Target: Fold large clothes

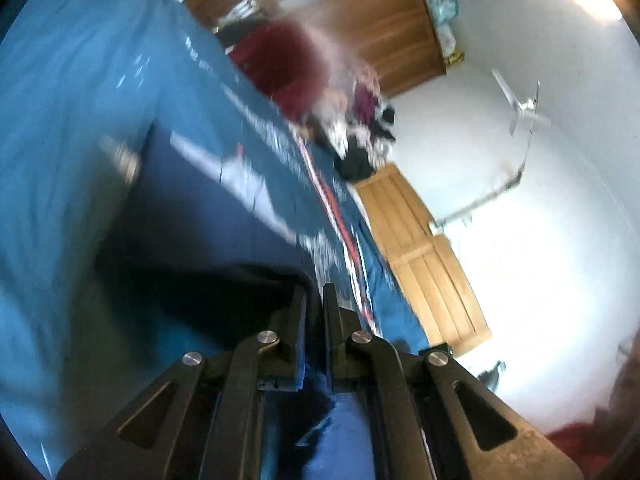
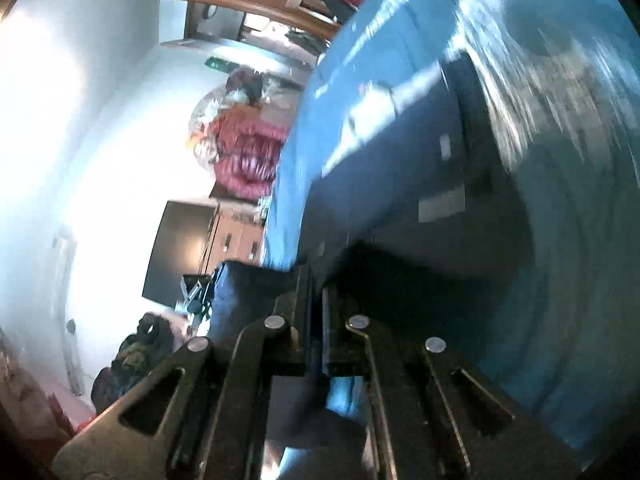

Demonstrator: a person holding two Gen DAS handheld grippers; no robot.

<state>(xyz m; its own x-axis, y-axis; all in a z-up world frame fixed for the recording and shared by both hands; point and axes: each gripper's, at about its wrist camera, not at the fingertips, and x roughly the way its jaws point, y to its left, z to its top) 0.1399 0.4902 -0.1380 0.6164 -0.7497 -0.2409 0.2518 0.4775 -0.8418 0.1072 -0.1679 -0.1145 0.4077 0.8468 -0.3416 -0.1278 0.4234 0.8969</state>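
Presently recorded, both views heavily motion-blurred and tilted.

Left claw (image 1: 315,300): jaws drawn nearly together, a narrow slot between them; dark navy cloth was pinched in that slot and ran down between the fingers toward the camera. Held item: the navy garment (image 1: 192,216), large, with white streaks of print, too smeared to read. From the claw tips the garment spread up and to the left, its dark folded edge lying right at the left fingertip. A red-and-white stripe (image 1: 340,216) ran along its right border, passing just beside the right fingertip.

Beneath and beyond the garment: light blue bedsheet (image 1: 72,92), filling the left of the left wrist view. Past it: a maroon heap of cloth (image 1: 284,68), wooden wardrobe (image 1: 360,20), pale wooden door (image 1: 424,252), ceiling fan (image 1: 524,108) against a white wall.

Right claw (image 2: 316,280): jaws likewise almost closed, navy cloth gripped between them. The garment (image 2: 420,184) lay immediately ahead of the tips and extended up and to the right; a dark fold sat against the claw's tip. Light blue bedsheet (image 2: 580,280) wrapped the right of that view. To the left: a pink-and-white bundle (image 2: 248,152), a dark flat panel (image 2: 180,248), white wall.
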